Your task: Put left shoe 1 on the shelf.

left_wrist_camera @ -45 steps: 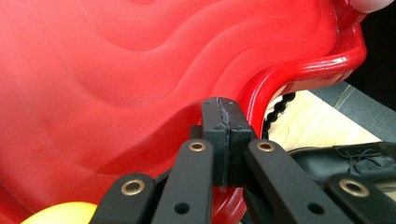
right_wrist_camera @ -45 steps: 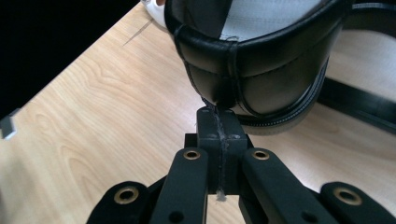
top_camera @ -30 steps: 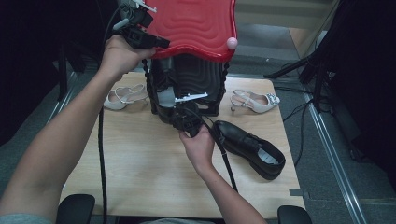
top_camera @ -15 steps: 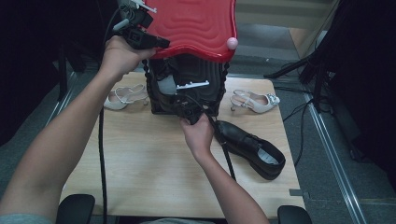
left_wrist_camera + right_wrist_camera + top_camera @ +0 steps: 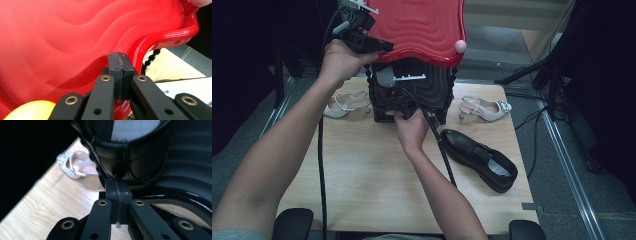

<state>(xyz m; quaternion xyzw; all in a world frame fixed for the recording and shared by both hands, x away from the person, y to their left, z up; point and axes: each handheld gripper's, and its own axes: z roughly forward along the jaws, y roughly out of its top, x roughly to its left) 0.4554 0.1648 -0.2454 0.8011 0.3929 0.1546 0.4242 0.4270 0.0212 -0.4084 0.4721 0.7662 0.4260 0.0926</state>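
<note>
Presently, the step in hand is loading a black shoe into the black storage box while its red lid is held up. My left gripper [image 5: 362,40] has its jaws pressed together on the rim of the red lid [image 5: 417,27]; in the left gripper view the lid's edge [image 5: 150,42] passes just beyond the tips, though I cannot tell how much of it sits between them. My right gripper [image 5: 404,107] is low at the mouth of the black box [image 5: 432,95], jaws pinching the heel collar of the black shoe [image 5: 130,147], which rises directly above the tips and leans into the ribbed interior. To the left of those jaws a white sandal [image 5: 75,165] lies on the surface [image 5: 50,202]. A second black shoe [image 5: 482,157] lies on the surface, to the right of my right hand, and another pale sandal [image 5: 486,108] beyond it.

Judgement: the next move calls for pushing the shoe fully inside, settling it flat, then releasing, with the lid kept raised throughout.
</note>
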